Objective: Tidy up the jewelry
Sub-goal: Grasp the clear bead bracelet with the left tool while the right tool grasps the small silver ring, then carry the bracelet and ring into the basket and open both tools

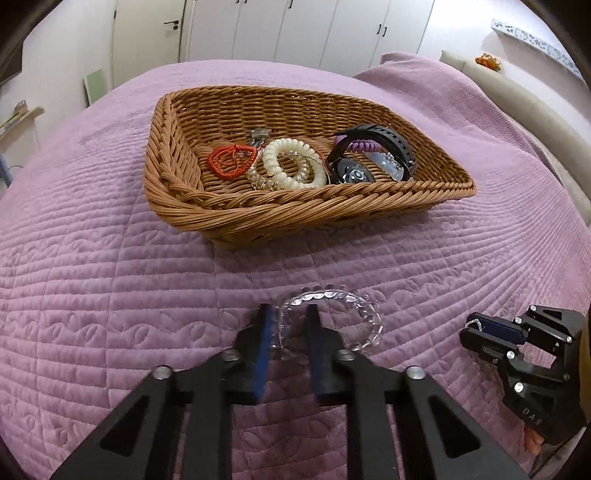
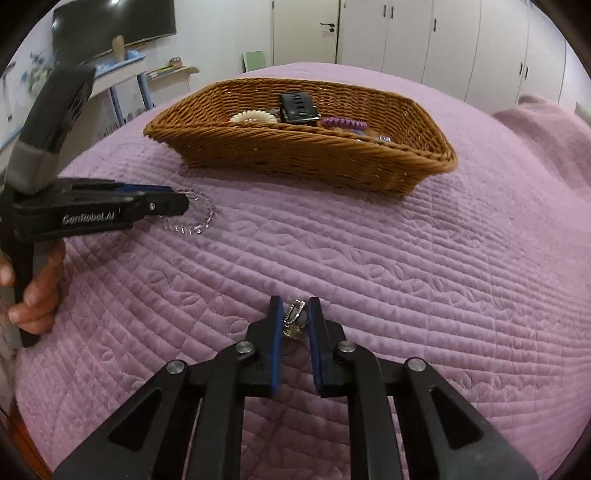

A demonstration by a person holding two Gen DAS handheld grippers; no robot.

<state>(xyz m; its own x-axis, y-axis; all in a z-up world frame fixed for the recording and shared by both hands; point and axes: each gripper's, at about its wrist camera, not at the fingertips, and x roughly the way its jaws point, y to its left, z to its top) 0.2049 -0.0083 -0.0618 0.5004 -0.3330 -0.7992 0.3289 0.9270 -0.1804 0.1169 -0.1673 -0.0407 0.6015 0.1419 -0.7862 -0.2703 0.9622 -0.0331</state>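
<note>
A wicker basket on the purple quilt holds a red cord bracelet, a cream bead bracelet, a black watch and a purple coil tie. A clear bead bracelet lies on the quilt in front of it. My left gripper is open, its fingers either side of that bracelet's left part. It also shows in the right wrist view by the bracelet. My right gripper is open, its fingers around a small silver clip on the quilt.
The basket sits far centre in the right wrist view. The purple quilt covers the whole bed. A headboard runs along the right. Wardrobes stand beyond the bed, a desk to the left.
</note>
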